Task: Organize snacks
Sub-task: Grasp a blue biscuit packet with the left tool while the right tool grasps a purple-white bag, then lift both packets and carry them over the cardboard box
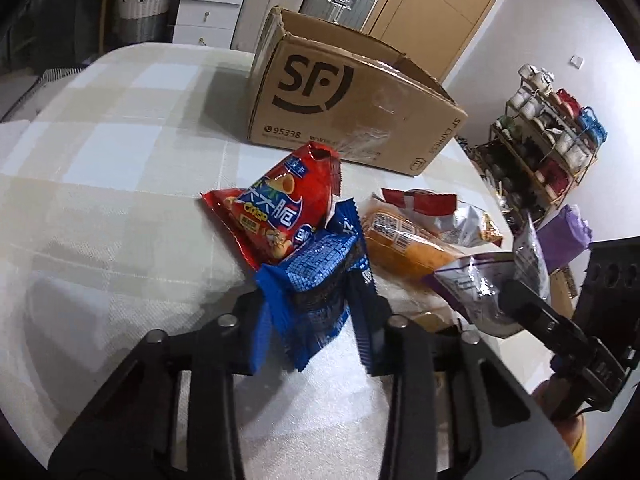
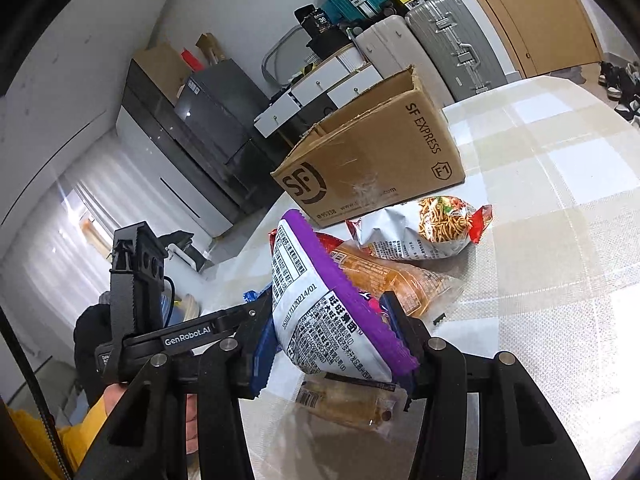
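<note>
My left gripper [image 1: 316, 300] has its jaws clamped on a blue packet [image 1: 316, 280], holding it up off the checked tabletop [image 1: 120, 152]. My right gripper [image 2: 332, 332] has its jaws clamped on a purple-edged bag [image 2: 320, 304], white side with print turned toward the camera, also lifted clear of the tabletop.

The cardboard box [image 1: 352, 100] sits open near the far edge, SF logo facing me. A red crisp bag [image 1: 276, 208] lies on the tabletop just this side of the box, touching or nearly touching the blue packet in my left view. Beside it to the right lies an orange wrapped loaf [image 1: 404, 240], and past that, just in front of the box, a noodle packet [image 2: 424, 228] with a torn red corner. Under my right jaws a clear-wrapped snack [image 2: 348, 404] lies flat; I can't quite make out what is in it through the blur.

Off the tabletop's right edge in the left view stands a shoe rack [image 1: 548, 140]. Behind the box are suitcases [image 2: 440, 36] and white drawers [image 1: 208, 4].
</note>
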`<control>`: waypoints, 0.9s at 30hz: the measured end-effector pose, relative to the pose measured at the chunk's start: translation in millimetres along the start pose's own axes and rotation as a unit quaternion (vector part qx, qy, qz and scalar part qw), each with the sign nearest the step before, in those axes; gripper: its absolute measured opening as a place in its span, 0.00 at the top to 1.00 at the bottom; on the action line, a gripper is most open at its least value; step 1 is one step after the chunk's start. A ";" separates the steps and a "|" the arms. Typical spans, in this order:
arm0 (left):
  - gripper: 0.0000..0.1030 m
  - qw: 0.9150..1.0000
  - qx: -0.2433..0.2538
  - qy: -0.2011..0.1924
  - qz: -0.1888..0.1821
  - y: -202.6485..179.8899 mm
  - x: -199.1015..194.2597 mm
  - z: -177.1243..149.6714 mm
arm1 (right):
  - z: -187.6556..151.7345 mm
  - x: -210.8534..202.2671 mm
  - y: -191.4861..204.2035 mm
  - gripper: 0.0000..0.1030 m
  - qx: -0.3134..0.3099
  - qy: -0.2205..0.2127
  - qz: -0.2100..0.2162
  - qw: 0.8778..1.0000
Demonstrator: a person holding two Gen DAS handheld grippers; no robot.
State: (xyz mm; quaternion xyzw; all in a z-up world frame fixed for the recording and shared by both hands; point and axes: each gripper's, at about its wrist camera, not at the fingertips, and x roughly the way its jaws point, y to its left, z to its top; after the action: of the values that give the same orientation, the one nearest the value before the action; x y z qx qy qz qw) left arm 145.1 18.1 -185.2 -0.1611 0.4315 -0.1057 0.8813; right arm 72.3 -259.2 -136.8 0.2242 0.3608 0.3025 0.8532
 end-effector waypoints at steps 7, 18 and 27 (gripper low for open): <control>0.78 1.000 0.009 -0.010 0.009 -1.3 -17.7 -9.5 | -0.2 -3.3 0.0 0.52 -0.001 -0.006 -0.001 1.000; 0.79 0.999 0.017 -0.035 0.020 3.0 -60.4 -20.5 | -1.0 -9.7 -0.8 0.52 0.001 -0.018 0.010 1.000; 0.79 0.996 0.029 -0.085 0.002 -6.6 -123.3 -12.3 | 5.1 -31.2 16.6 0.52 -0.013 -0.044 0.020 0.999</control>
State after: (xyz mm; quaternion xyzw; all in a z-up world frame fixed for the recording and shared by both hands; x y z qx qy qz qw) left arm 60.3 49.8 -100.1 -0.1425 0.3524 -0.1023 0.9193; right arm 52.9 -269.3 -108.6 0.2336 0.3146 0.3136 0.8649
